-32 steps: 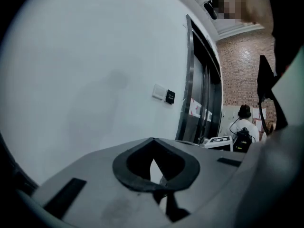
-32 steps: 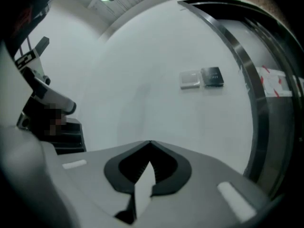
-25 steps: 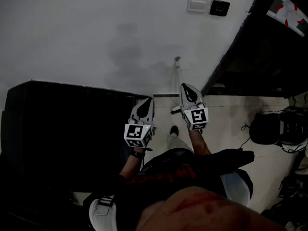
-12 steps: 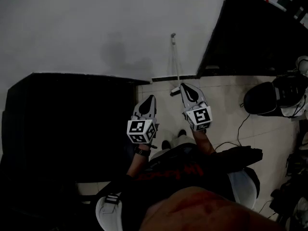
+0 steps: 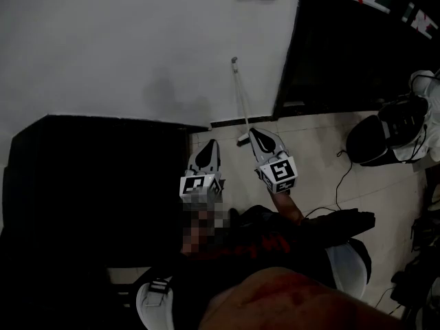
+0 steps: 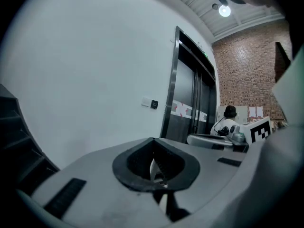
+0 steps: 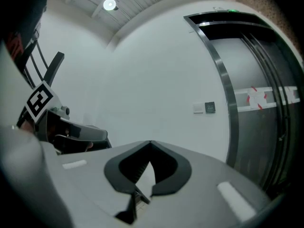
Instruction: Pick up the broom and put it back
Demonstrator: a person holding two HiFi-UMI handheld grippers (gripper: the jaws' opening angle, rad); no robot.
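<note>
The broom (image 5: 240,100) leans upright against the white wall (image 5: 124,53), its thin pale handle rising from a small head at the skirting. My right gripper (image 5: 253,132) (image 7: 151,142) is shut and empty, its tip just right of the broom's head; whether they touch I cannot tell. My left gripper (image 5: 211,143) (image 6: 152,140) hovers a little to the left, jaws also meeting at the tip with nothing between them. Both point level at the wall. Neither gripper view shows the broom.
A big black cabinet (image 5: 89,184) fills the left, close to the left gripper. A dark lift door (image 5: 344,53) stands to the right of the broom. Bags (image 5: 375,139) and a cable lie on the tiled floor at right. A seated person in a dark hat (image 6: 230,120) is far off.
Both grippers, still shut, now sit short of the skirting rather than over it, and more of the broom's handle shows above the right one. The broom stays against the wall.
</note>
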